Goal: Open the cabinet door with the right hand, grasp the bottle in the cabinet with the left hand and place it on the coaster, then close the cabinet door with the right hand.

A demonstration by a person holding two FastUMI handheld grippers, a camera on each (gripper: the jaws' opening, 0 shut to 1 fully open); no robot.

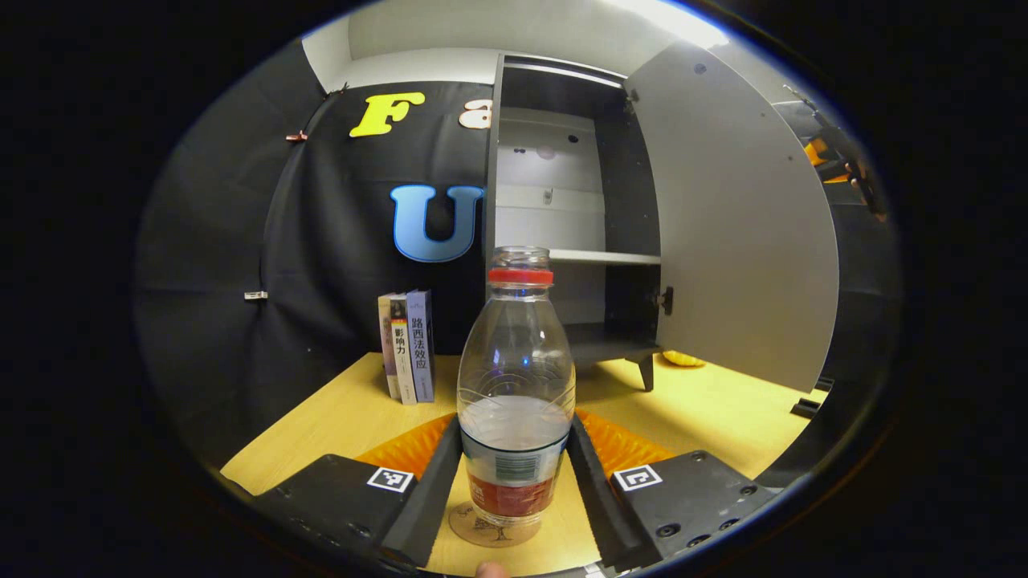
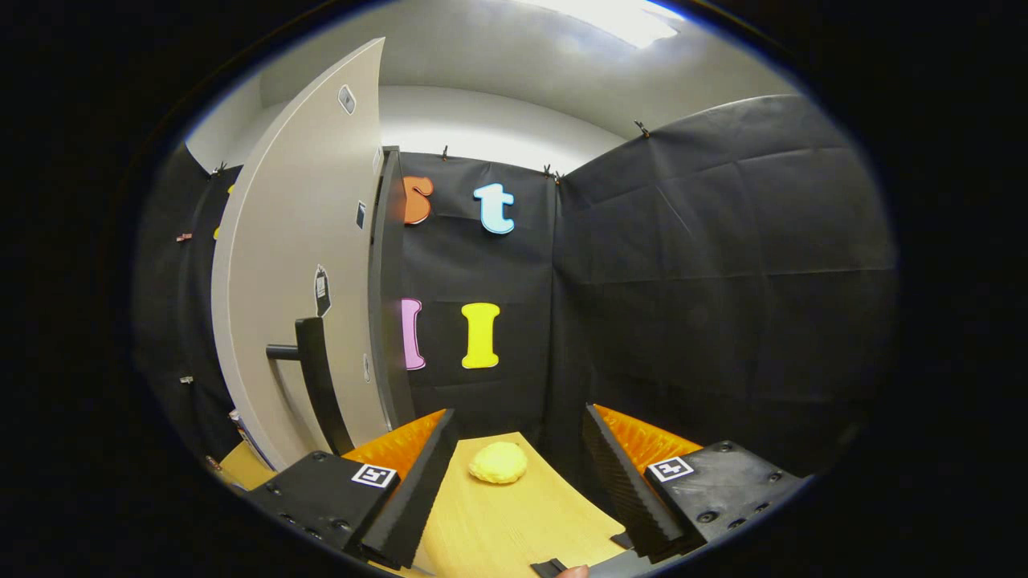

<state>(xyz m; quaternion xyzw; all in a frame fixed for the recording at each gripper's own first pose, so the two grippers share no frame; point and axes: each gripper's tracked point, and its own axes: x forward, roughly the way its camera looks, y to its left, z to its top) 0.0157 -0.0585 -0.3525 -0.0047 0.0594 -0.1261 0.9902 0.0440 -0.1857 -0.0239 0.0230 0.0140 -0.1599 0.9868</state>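
The left gripper [image 1: 514,474] pinches the bottle [image 1: 516,385], which hides most of the coaster [image 1: 494,531]. The right gripper [image 2: 518,474] is spread beside the open cabinet door [image 2: 301,273].

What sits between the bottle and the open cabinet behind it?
Only bare wooden table lies between the bottle and the cabinet, as the left gripper view shows; the books stand off to the side.

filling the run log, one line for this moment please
door: open | bottle: on coaster, left tool around it | right tool: open, empty | next: close door
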